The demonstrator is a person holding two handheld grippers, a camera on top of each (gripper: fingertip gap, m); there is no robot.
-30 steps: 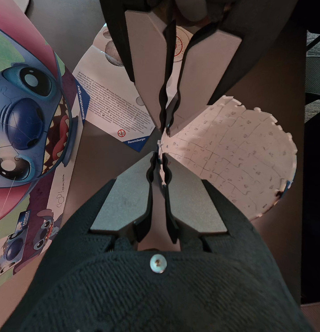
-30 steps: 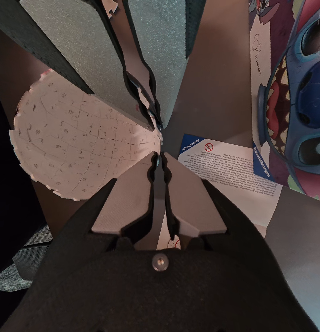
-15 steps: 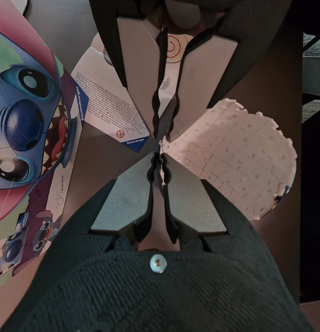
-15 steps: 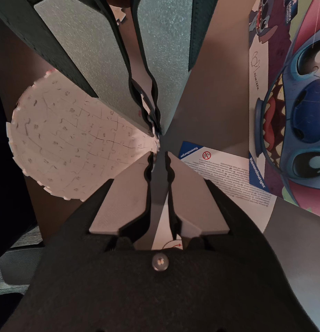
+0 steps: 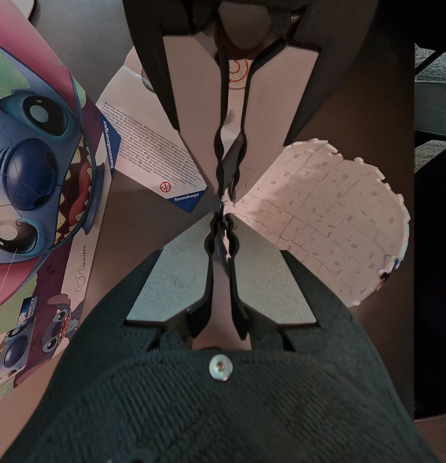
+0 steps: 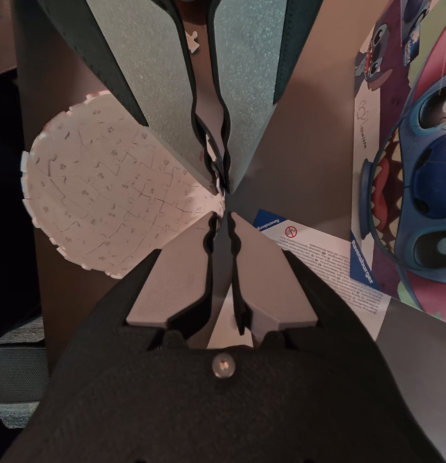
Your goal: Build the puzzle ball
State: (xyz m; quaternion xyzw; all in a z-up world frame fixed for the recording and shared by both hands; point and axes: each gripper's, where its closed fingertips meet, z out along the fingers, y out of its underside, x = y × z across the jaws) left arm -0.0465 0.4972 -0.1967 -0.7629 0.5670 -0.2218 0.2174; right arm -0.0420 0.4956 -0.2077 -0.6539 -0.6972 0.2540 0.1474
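Observation:
The half-built puzzle ball (image 5: 329, 220) is a white bowl-shaped shell of numbered pieces with a toothed rim, tilted so that its inside faces the cameras. It also shows in the right wrist view (image 6: 104, 200). My left gripper (image 5: 220, 215) is shut on the shell's rim, with a piece edge pinched between its pads. My right gripper (image 6: 220, 215) faces it tip to tip, with its jaws a little apart and nothing between them, right at the same rim. In the left wrist view the right gripper (image 5: 227, 196) comes in from the top. In the right wrist view the left gripper (image 6: 220, 190) comes in from the top.
The puzzle box (image 5: 29, 175) with a blue cartoon creature lies on the brown table (image 5: 141, 238), and a printed leaflet (image 5: 151, 160) lies beside it under the grippers. A loose white piece (image 6: 192, 41) lies behind the left gripper. A grey chair (image 5: 435, 87) stands past the table's edge. My left and right fingertips are right by each other.
My right gripper has opened from shut and let go at the rim. The left gripper has stayed shut on the shell, which has shifted only slightly.

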